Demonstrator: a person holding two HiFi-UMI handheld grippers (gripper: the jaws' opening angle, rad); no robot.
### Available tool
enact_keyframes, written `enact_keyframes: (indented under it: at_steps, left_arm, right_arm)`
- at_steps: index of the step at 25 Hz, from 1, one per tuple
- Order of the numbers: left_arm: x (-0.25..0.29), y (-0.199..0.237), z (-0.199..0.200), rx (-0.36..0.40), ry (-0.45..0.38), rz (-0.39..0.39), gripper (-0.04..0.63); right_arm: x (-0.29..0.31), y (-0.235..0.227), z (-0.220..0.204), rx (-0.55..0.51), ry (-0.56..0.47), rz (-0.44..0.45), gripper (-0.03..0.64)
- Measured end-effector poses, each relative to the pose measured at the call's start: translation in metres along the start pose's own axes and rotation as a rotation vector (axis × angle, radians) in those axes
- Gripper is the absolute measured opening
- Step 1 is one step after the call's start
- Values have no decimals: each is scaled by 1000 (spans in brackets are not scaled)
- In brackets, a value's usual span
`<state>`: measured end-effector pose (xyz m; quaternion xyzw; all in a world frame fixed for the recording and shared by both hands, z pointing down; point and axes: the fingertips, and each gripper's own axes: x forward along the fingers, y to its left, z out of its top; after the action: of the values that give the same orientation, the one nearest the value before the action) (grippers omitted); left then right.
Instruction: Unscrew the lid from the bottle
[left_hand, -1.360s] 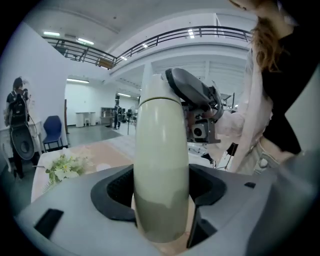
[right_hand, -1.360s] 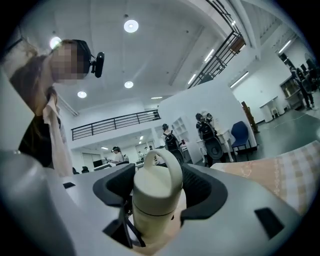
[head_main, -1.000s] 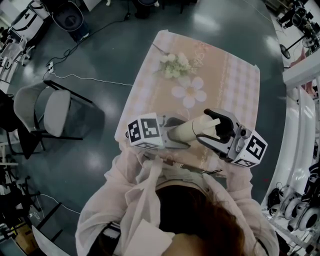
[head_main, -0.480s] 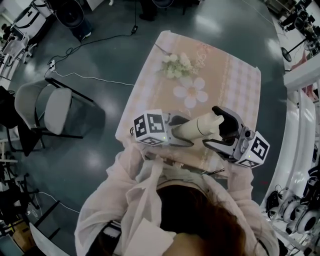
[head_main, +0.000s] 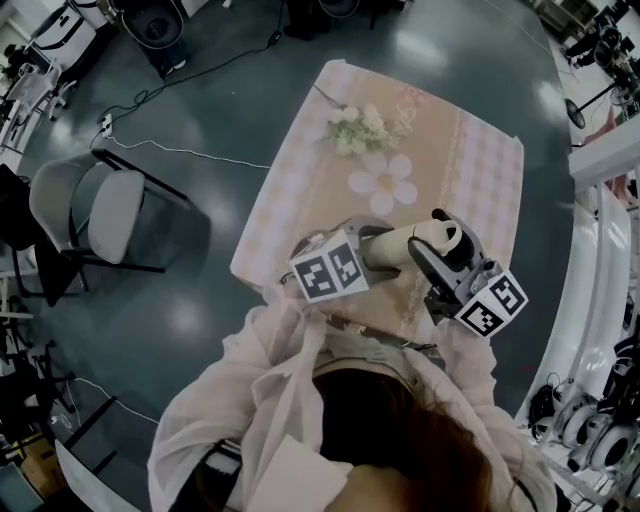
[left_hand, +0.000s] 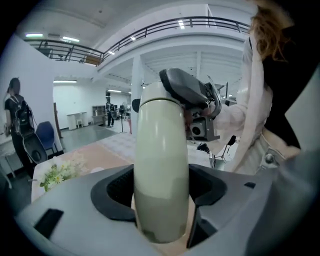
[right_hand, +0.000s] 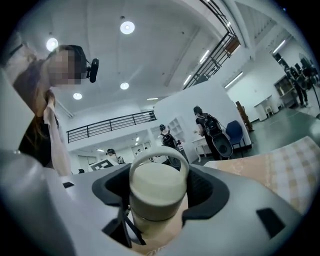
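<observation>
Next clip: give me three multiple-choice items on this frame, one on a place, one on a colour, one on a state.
1. The flower bunch lies at the table's: A near edge; B far end; C middle.
2. The bottle is: A blue; B cream; C black.
3. The left gripper is: A open, empty; B shut on the flower bunch; C shut on the bottle.
Key: B, it lies farthest from the person; B, its body is pale cream; C, its jaws clamp the bottle's body.
</observation>
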<state>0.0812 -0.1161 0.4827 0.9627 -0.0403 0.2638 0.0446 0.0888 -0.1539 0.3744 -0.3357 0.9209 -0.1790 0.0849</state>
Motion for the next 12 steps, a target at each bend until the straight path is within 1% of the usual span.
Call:
enact_keyframes:
  at_steps: [1,3,6,9,12]
  left_arm:
    - [1,-2,1,2,0,-9,316]
    - [-1,-9,5,-11,-20,-57,316]
    - [-9,-24,14,-24,-77,-173,316]
    - [-22,-45,22,-36,-136,-356,316]
    - [-37,-68,26,-44,-177,-554,316]
  right_arm:
    - [-1,1,1,-8,-2,11,322]
    - [-2,9,5,-22,1,71,319]
    - [-5,31,10,-103,20,211,318]
    - [-11,63,17,-207,27,412,318]
    - [-16,96,23,-243,22,602,318]
